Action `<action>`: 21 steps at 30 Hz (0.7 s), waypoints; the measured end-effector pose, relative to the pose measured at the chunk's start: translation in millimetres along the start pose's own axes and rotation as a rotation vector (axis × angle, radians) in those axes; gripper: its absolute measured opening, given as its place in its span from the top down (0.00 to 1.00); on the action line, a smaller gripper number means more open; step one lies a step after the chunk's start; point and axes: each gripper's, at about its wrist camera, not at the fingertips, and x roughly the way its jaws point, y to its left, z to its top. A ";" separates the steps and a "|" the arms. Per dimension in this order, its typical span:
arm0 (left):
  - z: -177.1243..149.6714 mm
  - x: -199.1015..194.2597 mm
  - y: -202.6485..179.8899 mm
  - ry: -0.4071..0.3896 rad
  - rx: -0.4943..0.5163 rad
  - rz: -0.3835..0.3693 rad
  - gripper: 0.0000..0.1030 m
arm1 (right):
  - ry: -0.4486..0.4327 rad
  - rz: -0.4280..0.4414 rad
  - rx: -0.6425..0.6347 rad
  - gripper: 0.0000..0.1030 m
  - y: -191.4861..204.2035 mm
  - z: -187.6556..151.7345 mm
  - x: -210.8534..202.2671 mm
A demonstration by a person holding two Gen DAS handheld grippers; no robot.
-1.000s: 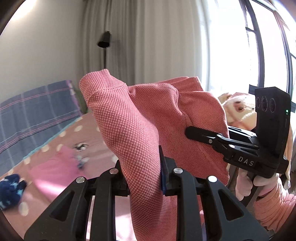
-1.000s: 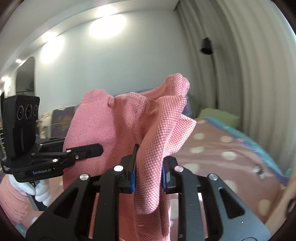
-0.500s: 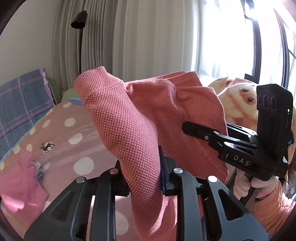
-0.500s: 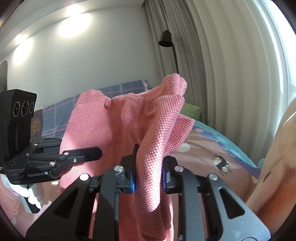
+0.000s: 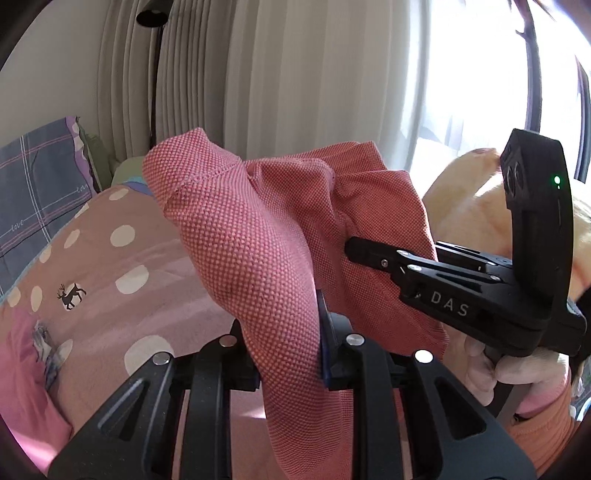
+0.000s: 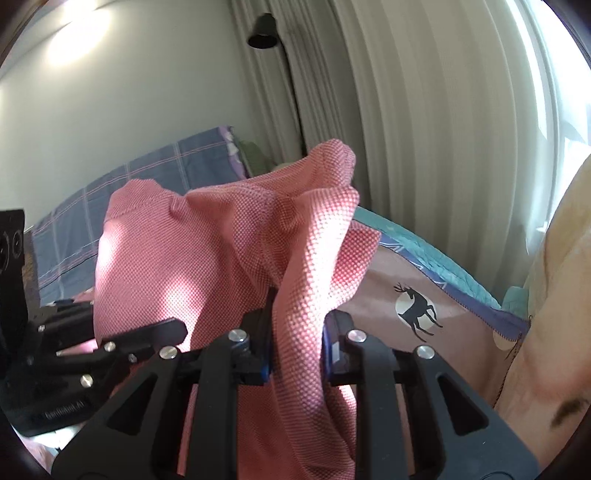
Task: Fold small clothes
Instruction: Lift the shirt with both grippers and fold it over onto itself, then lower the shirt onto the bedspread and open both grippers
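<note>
Here, nearest to me, my left gripper (image 5: 286, 350) is clenched on one coral-pink knit garment (image 5: 258, 251), its waffle-textured cloth bunched between my fingers (image 5: 332, 354) and hanging below them at the bottom centre of the frame. My right gripper (image 6: 297, 345) grasps the same garment (image 6: 229, 251) in the same way; in the left view that gripper (image 5: 373, 253) pokes in from the right edge, held by my hand (image 5: 491, 373). The garment is lifted off the bed, stretched between my two grippers, with a stitched hem folding over at its top and two peaks standing up. Beyond it lies one bed (image 5: 110, 273), its brown cover dotted with pale spots and a small deer print (image 6: 417, 310). One pink garment (image 5: 26, 373) lies at lower left. Farthest back I count one checked blue pillow (image 5: 33, 199), one black lamp (image 6: 263, 35), and pale curtains (image 5: 314, 74).
</note>
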 end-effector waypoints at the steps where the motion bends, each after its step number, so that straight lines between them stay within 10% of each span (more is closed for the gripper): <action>1: 0.8 3.8 3.2 0.003 -0.004 0.007 0.78 | 0.008 -0.007 0.007 0.81 -0.6 3.0 7.7; 5: -4.2 41.4 26.6 0.040 0.012 0.127 0.69 | 0.055 -0.004 0.033 0.80 -2.3 10.9 42.5; 6: -8.6 52.9 32.7 0.063 0.017 0.184 0.52 | 0.067 0.001 0.040 0.78 -2.3 11.5 51.5; 9: -35.3 85.8 52.1 0.152 0.040 0.305 0.48 | 0.128 -0.157 0.048 0.38 -13.7 4.3 98.0; 11: -53.7 97.0 58.0 0.204 0.045 0.295 0.47 | 0.181 -0.271 0.072 0.45 -19.3 -11.5 111.4; 21: -73.3 107.1 67.1 0.174 -0.001 0.248 0.44 | 0.222 -0.172 0.061 0.49 -28.0 -102.5 122.6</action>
